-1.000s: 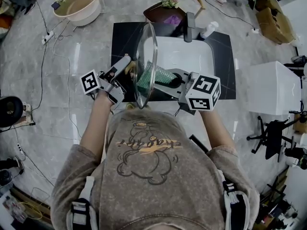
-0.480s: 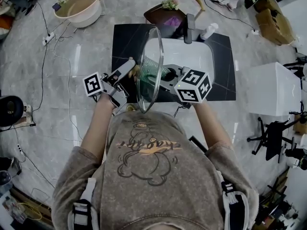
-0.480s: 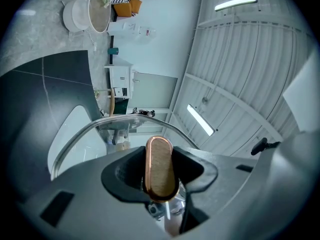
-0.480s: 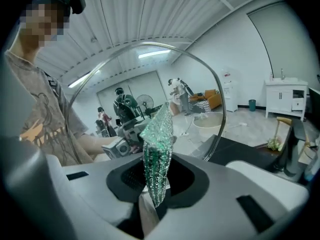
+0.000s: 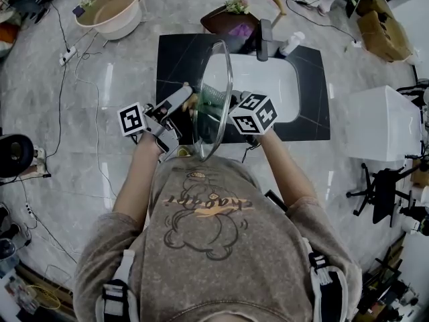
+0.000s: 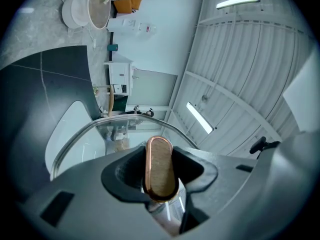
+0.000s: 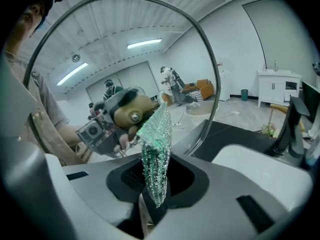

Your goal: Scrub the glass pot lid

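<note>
From over the person's head, the glass pot lid (image 5: 213, 106) stands on edge above the white sink (image 5: 275, 79), which is set in a black counter (image 5: 173, 56). The left gripper (image 5: 188, 100) meets the lid from one side and the right gripper (image 5: 230, 103) from the other, both close in at the glass.

Looking along the left gripper's jaws, they are clamped tight on the lid's wooden knob (image 6: 160, 168), which has a copper edge. The lid's steel rim (image 6: 100, 126) arcs away behind it.

Along the right gripper's jaws, they pinch a green mesh scrubber (image 7: 156, 154) whose top corner sits right at the underside of the lid. Through the glass you can see the knob and its screw, with the left gripper holding on from the far side
</note>
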`<state>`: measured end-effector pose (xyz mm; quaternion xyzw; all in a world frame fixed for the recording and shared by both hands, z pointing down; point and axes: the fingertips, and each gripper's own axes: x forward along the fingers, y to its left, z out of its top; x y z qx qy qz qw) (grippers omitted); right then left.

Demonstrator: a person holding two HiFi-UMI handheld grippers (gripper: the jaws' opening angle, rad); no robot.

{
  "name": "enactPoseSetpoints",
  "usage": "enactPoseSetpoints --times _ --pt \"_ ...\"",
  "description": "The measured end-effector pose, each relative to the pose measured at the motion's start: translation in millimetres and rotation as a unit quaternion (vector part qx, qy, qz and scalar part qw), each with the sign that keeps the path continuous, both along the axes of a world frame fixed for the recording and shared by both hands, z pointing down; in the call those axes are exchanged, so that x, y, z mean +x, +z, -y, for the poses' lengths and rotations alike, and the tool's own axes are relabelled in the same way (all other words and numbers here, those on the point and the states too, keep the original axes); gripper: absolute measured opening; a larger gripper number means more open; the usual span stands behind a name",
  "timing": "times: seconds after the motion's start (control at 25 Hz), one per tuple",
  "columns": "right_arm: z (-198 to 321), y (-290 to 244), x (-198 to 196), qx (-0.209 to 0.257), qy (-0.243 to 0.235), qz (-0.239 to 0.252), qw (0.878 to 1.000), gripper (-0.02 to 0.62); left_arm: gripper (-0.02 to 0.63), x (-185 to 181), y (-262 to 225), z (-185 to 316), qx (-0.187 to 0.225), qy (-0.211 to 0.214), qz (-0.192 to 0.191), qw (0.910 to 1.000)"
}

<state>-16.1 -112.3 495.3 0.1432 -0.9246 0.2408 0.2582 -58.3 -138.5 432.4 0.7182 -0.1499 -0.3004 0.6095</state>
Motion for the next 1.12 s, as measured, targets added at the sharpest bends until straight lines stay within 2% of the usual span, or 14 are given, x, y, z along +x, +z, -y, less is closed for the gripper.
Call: enactPoseSetpoints --times 0.2,0.44,0.68,1.12 --pt "5.1 34.7 0.0 -0.026 0.019 -0.013 0.999 0.091 0.172 0.6 0.0 -3.5 0.001 0.008 0.003 1.0000" --pt "9.5 45.7 -0.7 -0.039 0.030 -0.004 0.999 0.091 0.172 0.2 3.9 -5.0 0.000 0.007 0.012 0.9999" --pt "10.3 28.2 3.1 -0.020 0.044 0.023 0.999 0.091 0.172 -11.6 3.3 -5.4 -0.004 -0.009 0.009 0.9999" --pt "19.9 -0.1 53.4 0.004 0.125 0.061 0.990 0.091 0.172 -59.7 10.3 -9.6 -0.006 -0.060 0.019 0.9980"
